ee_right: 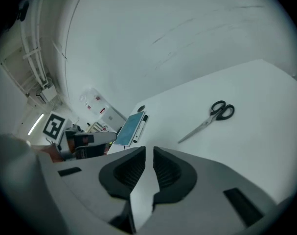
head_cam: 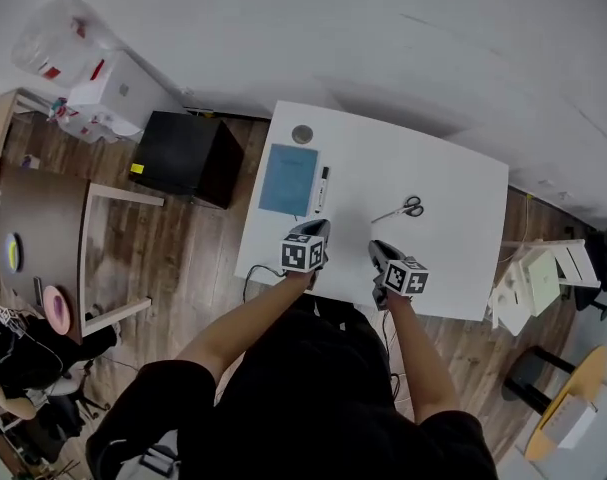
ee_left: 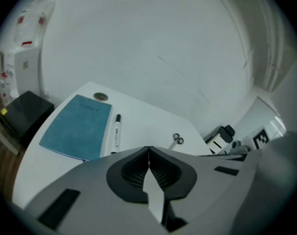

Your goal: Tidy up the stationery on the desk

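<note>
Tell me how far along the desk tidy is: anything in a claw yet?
Possibly done: the marker lies neatly along the blue notebook. In hand: nothing; the left claw is shut and empty, the right claw slightly open and empty, both over the near edge of the desk. Left: the scissors lie loose, apart from the others, mid-desk.

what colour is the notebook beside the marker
Teal blue: the flat rectangular notebook shows best in the left gripper view.

Even, soft indoor light; faint shadows; gripper views fisheye-warped, dark vignetted corners, near foreground blurred.
</note>
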### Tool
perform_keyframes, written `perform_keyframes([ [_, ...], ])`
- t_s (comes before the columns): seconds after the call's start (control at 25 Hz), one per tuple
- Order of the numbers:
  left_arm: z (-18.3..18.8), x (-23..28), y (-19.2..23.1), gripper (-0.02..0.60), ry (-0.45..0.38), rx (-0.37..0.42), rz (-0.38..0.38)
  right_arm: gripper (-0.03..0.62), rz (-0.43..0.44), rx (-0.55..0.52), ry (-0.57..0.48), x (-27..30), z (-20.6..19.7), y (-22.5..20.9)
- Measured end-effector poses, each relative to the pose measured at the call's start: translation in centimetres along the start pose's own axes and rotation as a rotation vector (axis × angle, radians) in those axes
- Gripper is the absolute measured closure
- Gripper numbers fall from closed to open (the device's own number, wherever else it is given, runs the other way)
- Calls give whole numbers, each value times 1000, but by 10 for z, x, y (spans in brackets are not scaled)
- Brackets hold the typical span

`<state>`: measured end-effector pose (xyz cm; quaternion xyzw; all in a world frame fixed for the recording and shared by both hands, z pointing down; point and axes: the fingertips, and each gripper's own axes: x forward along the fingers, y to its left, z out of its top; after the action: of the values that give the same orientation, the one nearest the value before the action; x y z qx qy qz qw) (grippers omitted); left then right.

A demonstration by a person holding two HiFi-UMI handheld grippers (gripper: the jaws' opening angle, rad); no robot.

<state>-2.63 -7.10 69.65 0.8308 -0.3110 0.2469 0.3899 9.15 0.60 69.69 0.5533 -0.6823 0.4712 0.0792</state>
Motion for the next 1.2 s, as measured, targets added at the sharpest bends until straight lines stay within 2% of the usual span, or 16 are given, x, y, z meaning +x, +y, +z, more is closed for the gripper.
perform_keyframes([
  [0.08, -18, -3, -30, 568, -7, 54, -87, 528, -31, 31, -29, -12, -1, -4],
  [0.2, -57, -1, -64, 568, 55, 46, -199, 528, -65, 90, -72, -33, -6, -7],
  [0.32, -83, 0, -83, 568, 88, 52, -222, 528, -87, 25, -57, -49, -9, -12],
  [0.44, -88, -3, -91, 568, 77, 53, -217, 528, -99, -67, -41, -58, 3, -23],
  [0.64, -81, 13, -97, 568, 42, 32, -137, 528, -41, -225, -20, -66, 45, -53],
  [0.76, -71, 27, -104, 568, 5, 1, -76, 526, -6, -314, 47, -61, 61, -74],
  [0.92, -72, 47, -111, 568, 1, -34, -23, 526, 8, -468, 140, -50, 70, -103],
  [1.12, -61, 67, -108, 568, -41, -85, 110, 511, 60, -689, 270, -27, 79, -137],
  [1.2, -59, 73, -113, 568, -51, -98, 124, 505, 94, -721, 308, -17, 82, -145],
])
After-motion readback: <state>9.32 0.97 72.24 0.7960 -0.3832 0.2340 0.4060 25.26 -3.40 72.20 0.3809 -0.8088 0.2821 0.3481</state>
